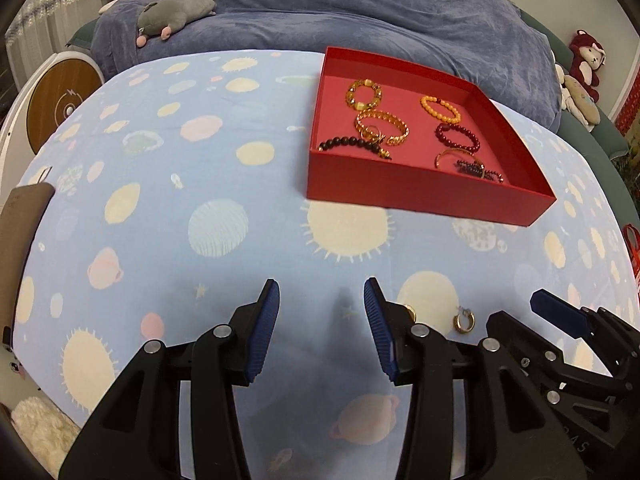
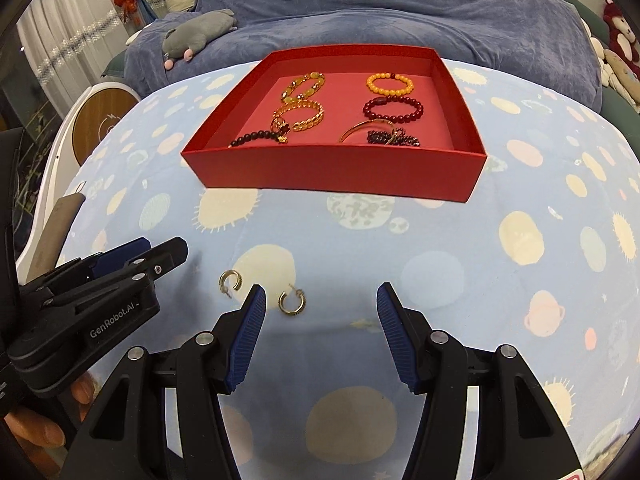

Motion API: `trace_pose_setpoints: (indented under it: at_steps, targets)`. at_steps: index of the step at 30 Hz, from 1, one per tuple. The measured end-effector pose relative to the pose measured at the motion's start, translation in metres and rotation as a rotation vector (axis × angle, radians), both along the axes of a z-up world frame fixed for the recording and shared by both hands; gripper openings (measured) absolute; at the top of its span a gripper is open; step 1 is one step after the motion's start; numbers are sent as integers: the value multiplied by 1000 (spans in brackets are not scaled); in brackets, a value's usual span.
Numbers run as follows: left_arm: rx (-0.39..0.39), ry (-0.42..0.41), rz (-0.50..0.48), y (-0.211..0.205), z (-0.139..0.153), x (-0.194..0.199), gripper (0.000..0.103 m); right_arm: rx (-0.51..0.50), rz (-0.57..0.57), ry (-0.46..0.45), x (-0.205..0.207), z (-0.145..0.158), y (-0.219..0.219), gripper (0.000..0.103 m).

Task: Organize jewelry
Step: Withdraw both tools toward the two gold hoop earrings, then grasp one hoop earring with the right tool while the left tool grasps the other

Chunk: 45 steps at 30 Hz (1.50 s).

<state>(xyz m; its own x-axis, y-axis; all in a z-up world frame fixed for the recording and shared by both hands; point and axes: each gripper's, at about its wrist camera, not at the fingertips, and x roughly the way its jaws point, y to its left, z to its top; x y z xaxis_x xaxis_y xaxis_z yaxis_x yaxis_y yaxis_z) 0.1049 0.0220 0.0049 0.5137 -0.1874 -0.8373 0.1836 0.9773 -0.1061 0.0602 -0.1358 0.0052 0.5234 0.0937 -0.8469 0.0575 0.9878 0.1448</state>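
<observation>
A red box holds several bracelets: gold, orange, dark red and black beads. Two gold hoop earrings lie on the blue planet-print cloth. One earring sits just right of my right gripper's left finger. The other earring lies a little farther left; in the left wrist view it peeks out behind the right finger. My right gripper is open and empty above the cloth. My left gripper is open and empty, and shows at the left of the right wrist view.
A blue blanket with a grey plush toy lies behind the table. A round wooden-faced device stands at the left. A brown pouch lies at the cloth's left edge. Plush toys sit at the right.
</observation>
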Motion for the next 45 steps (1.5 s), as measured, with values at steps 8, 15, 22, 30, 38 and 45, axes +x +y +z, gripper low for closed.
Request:
trace_pose_setpoints:
  at_steps: [8,15,22,30,38,45]
  targets:
    - [9,20,25,17,-10,-9,42,-24,33,16,6,-10,14,46]
    - [9,25,26,17,-12,-12,42,-39,48,32,9,-17,19,39]
    - [14,29,16,13,-14,-14,43,-54,52,33,11,-21,19,27]
    - [9,34,2,7,-14,-14,43,-63,53,27,7,-21,16,16]
    - [-18,28,-54,-16,-11,-18,55,-26,-4,37,-9,-19,-2,16]
    - [-1,20,-101,-42,-16,-13,50,-8,-43,38,-15,-15,-16,16]
